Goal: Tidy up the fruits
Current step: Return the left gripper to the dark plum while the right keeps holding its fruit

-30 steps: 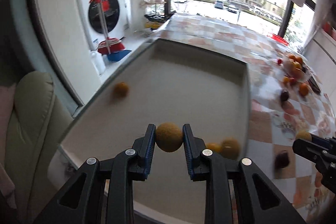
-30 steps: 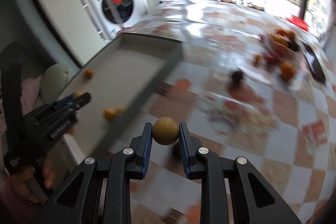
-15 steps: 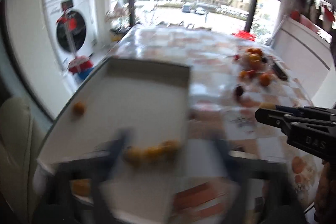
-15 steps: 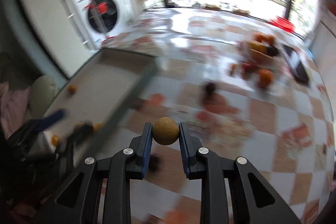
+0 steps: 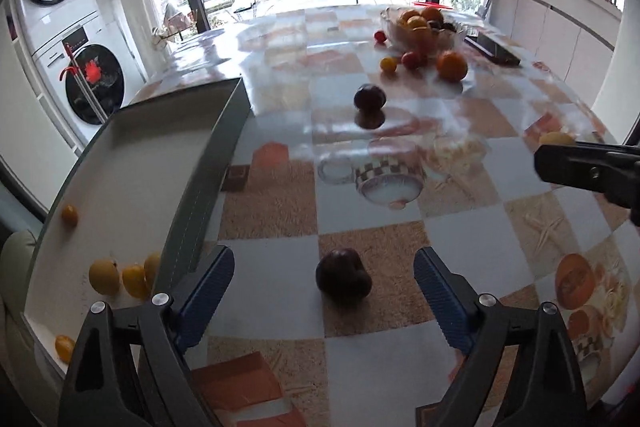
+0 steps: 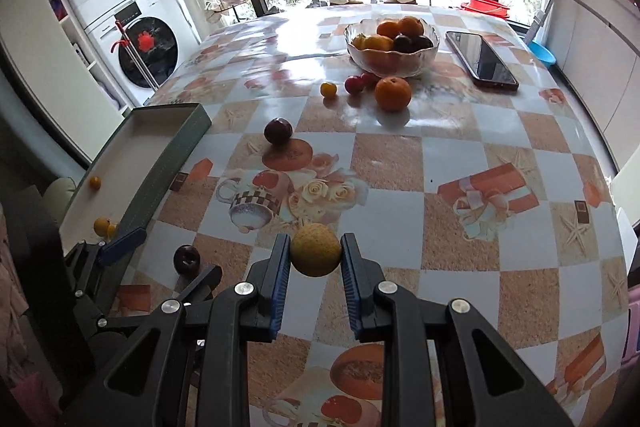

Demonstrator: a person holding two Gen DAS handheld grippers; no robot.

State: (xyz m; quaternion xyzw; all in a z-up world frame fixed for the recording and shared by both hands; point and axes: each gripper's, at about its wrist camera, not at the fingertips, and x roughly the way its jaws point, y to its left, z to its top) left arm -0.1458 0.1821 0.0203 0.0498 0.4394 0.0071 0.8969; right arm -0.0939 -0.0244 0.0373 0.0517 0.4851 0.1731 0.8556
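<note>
My table (image 6: pixel 460 155) wears a glossy patchwork cloth, and the green tray (image 5: pixel 208 163) sits along its left edge as the collecting place — several small yellow fruits (image 5: pixel 103 275) already lie near its front corner, one more (image 5: pixel 69 215) alone against its far wall. The glass bowl (image 6: pixel 390 61) stands toward the far edge with oranges and dark fruit heaped in it, a loose orange (image 6: pixel 393 93) and a few cherry-sized fruits just beside it, and a phone (image 6: pixel 482 61) to its right. My left claw (image 5: pixel 324 293) has just been opening and now stands wide, released, framing a dark plum (image 5: pixel 343 275) that rests on the cloth just right of the tray wall, between the jaws but apart from both pads. I judge it the next pick. My right claw (image 6: pixel 315 259) is clenched on a round yellow-green fruit (image 6: pixel 315 255), carried above the near edge. A second plum (image 6: pixel 278 131) waits mid-table; the tray's raised wall is what each fruit must clear.
</note>
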